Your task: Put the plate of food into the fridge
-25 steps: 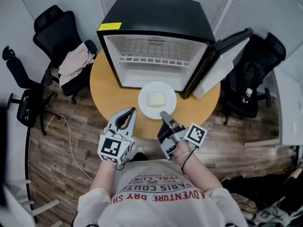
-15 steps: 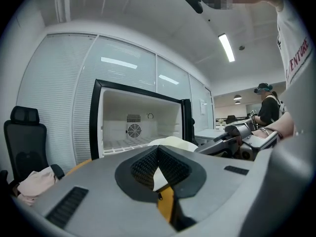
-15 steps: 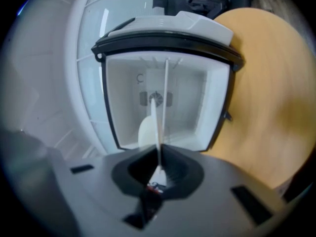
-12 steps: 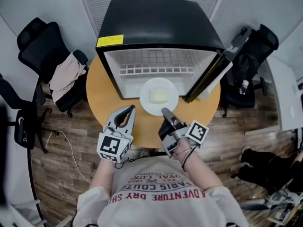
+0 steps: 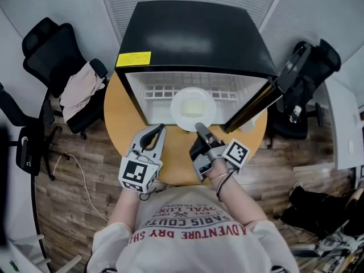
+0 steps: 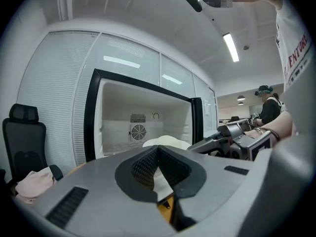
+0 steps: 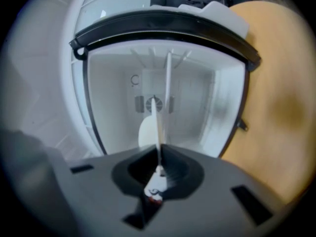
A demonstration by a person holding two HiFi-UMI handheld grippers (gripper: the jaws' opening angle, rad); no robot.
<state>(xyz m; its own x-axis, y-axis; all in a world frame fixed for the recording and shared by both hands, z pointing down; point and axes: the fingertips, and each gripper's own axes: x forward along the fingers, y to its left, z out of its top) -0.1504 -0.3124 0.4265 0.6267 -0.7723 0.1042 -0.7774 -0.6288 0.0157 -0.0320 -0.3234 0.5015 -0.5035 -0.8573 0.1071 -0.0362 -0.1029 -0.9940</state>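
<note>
A white plate [image 5: 194, 108] with a pale block of food on it hangs at the mouth of the open black fridge [image 5: 193, 36], over its floor edge. My right gripper [image 5: 199, 128] is shut on the plate's near rim. In the right gripper view the plate [image 7: 157, 117] shows edge-on, running from the jaws toward the white fridge interior [image 7: 197, 98]. My left gripper [image 5: 161, 128] sits over the table to the left of the plate, jaws together and nothing in them. The left gripper view shows the plate [image 6: 165, 142] just beyond its tips [image 6: 157, 149].
The fridge stands on a round wooden table [image 5: 122, 118], its door [image 5: 267, 92] swung open to the right. A wire shelf [image 5: 159, 92] spans the inside. Black office chairs stand at left [image 5: 57, 44], one with a pale cloth [image 5: 79, 87], and at right [image 5: 310, 67].
The plate has gone from the table in front of the fridge forward into the fridge opening, carried by my right gripper. The left gripper has hardly moved.
</note>
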